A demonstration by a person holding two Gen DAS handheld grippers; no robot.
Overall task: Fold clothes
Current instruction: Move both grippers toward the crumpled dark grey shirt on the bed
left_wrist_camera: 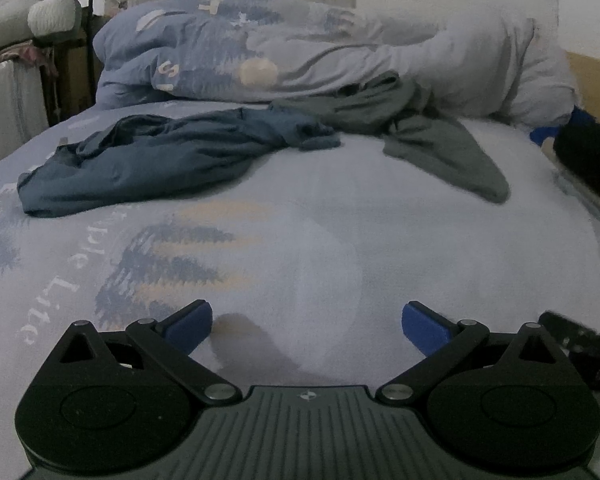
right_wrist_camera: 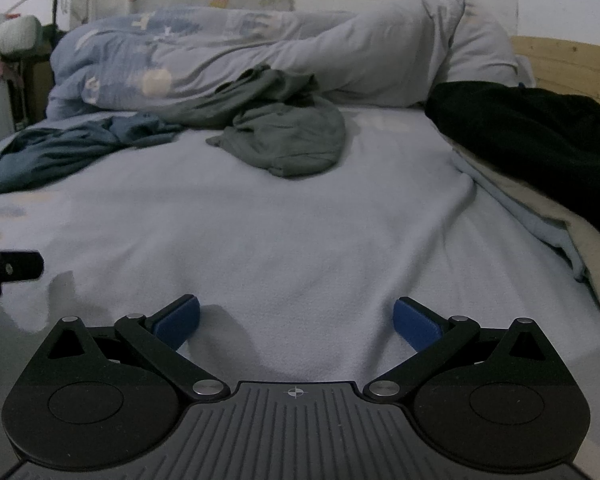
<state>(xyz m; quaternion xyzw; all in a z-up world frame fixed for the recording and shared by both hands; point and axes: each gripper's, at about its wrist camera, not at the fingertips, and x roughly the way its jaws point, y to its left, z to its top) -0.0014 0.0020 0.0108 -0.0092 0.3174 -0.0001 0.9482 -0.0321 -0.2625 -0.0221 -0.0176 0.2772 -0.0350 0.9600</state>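
A crumpled blue garment [left_wrist_camera: 140, 160] lies on the bed at the left, and a crumpled grey-green garment [left_wrist_camera: 412, 128] lies beside it against the duvet. Both show again in the right wrist view, the blue garment [right_wrist_camera: 52, 152] at the far left and the grey-green garment [right_wrist_camera: 284, 136] in the middle. My left gripper [left_wrist_camera: 307, 326] hangs open above the bare bedsheet [left_wrist_camera: 340, 220], well short of the clothes, nothing between its blue pads. My right gripper [right_wrist_camera: 296, 322] is open too, over the sheet [right_wrist_camera: 300, 232]. A bit of the left gripper [right_wrist_camera: 8, 270] shows at that view's left edge.
A bunched pale blue duvet [left_wrist_camera: 300, 48] lies across the head of the bed. At the right sits a stack of folded clothes with a black garment [right_wrist_camera: 540, 140] on top, against a wooden bed frame [right_wrist_camera: 572, 64]. A cushioned chair [left_wrist_camera: 40, 20] stands beyond the bed's left side.
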